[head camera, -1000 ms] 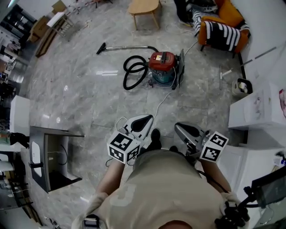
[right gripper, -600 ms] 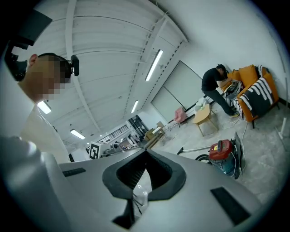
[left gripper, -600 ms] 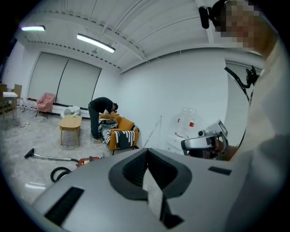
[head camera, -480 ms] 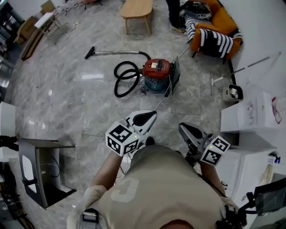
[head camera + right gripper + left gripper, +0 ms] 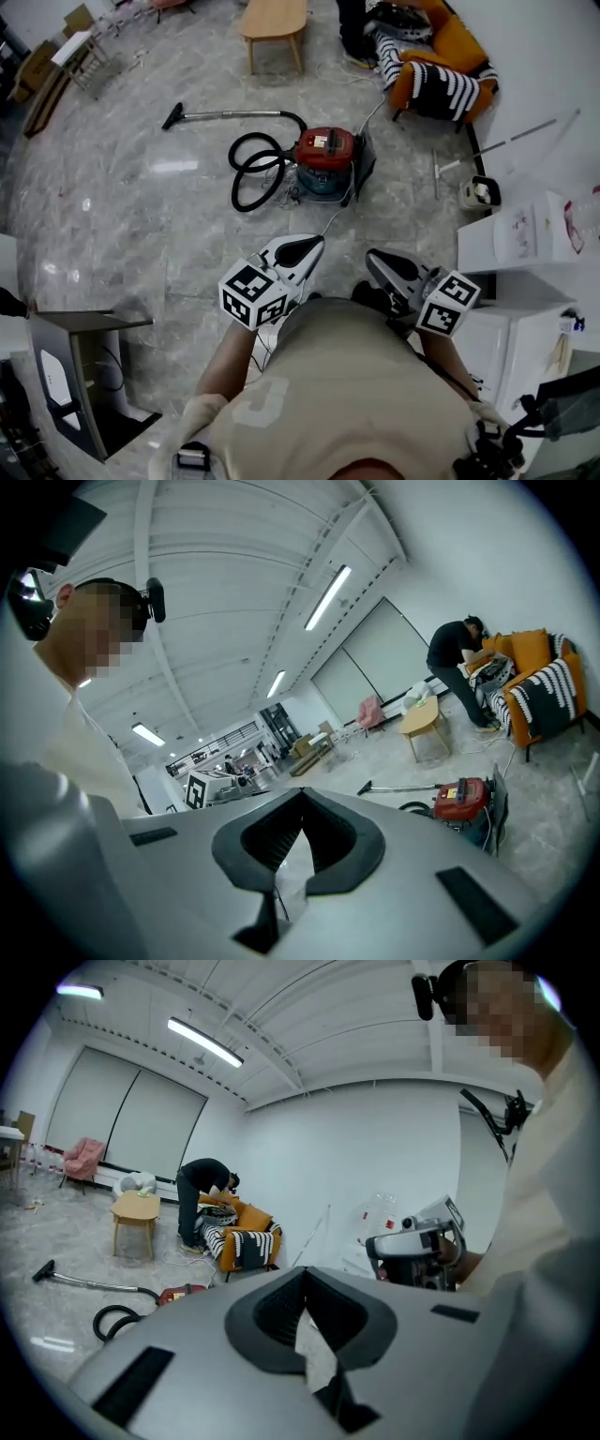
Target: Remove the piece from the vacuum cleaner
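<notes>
Marble floor (image 5: 131,216): red vacuum cleaner (image 5: 325,153) with black hose (image 5: 251,173) is set well ahead of left hand-held gripper (image 5: 311,244) and right hand-held gripper (image 5: 373,258), both pressed together, nothing pinched.

The vacuum cleaner (image 5: 325,153) has a red top and a teal-green base, with a black hose (image 5: 234,183). The floor (image 5: 131,225) is grey with pale marble veins. The armchair (image 5: 459,42) is orange (a black-and-white striped cloth (image 5: 431,77) lies over it). The small table (image 5: 275,19) is light wood. The left gripper (image 5: 312,242) and right gripper (image 5: 372,256) are silver-grey with black pads; their cubes (image 5: 251,293) show black-and-white squares. The shirt (image 5: 356,394) is beige.
</notes>
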`<state>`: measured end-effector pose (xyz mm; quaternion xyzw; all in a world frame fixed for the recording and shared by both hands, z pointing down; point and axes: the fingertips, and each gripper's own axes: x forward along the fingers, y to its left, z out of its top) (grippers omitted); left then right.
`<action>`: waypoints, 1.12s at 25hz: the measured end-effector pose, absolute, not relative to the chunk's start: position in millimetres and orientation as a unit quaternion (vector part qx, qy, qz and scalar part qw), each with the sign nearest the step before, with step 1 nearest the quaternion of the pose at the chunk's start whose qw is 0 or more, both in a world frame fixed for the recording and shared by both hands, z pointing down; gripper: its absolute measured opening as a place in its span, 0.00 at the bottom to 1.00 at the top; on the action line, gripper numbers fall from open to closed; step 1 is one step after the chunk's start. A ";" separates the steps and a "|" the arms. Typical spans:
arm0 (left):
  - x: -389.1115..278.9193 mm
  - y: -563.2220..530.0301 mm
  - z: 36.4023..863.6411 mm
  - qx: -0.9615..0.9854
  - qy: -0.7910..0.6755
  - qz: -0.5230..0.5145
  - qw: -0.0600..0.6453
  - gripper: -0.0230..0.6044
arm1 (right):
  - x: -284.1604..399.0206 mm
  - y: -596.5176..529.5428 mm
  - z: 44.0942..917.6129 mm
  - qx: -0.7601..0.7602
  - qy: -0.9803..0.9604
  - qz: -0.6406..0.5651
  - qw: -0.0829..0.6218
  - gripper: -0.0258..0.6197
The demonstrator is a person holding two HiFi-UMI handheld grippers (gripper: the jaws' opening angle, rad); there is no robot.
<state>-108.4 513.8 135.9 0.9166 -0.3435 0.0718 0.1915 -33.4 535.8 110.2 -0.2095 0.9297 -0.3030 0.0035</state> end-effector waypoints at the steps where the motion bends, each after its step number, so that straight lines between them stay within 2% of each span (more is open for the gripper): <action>1: -113.8 513.3 136.3 0.915 -0.349 0.069 0.192 0.03 | -41.3 534.5 110.9 -0.201 0.932 -0.302 -0.003 0.04; 7: -142.1 510.5 145.9 0.898 -0.380 0.060 0.215 0.03 | -79.2 522.2 117.2 -0.150 0.941 -0.303 -0.036 0.04; 12: -156.0 497.2 148.3 0.884 -0.402 0.062 0.229 0.03 | -87.7 489.7 124.4 -0.148 0.933 -0.326 -0.030 0.04; 17: -151.6 470.9 150.0 0.879 -0.407 0.077 0.235 0.03 | -92.0 472.7 134.2 -0.127 0.932 -0.334 -0.053 0.04; 23: -132.5 423.3 162.2 0.867 -0.417 0.130 0.240 0.03 | -59.0 416.5 155.8 -0.168 0.900 -0.402 -0.028 0.04; 28: -89.6 377.8 163.6 0.868 -0.401 0.170 0.237 0.03 | -19.4 362.7 158.8 -0.178 0.883 -0.435 0.003 0.04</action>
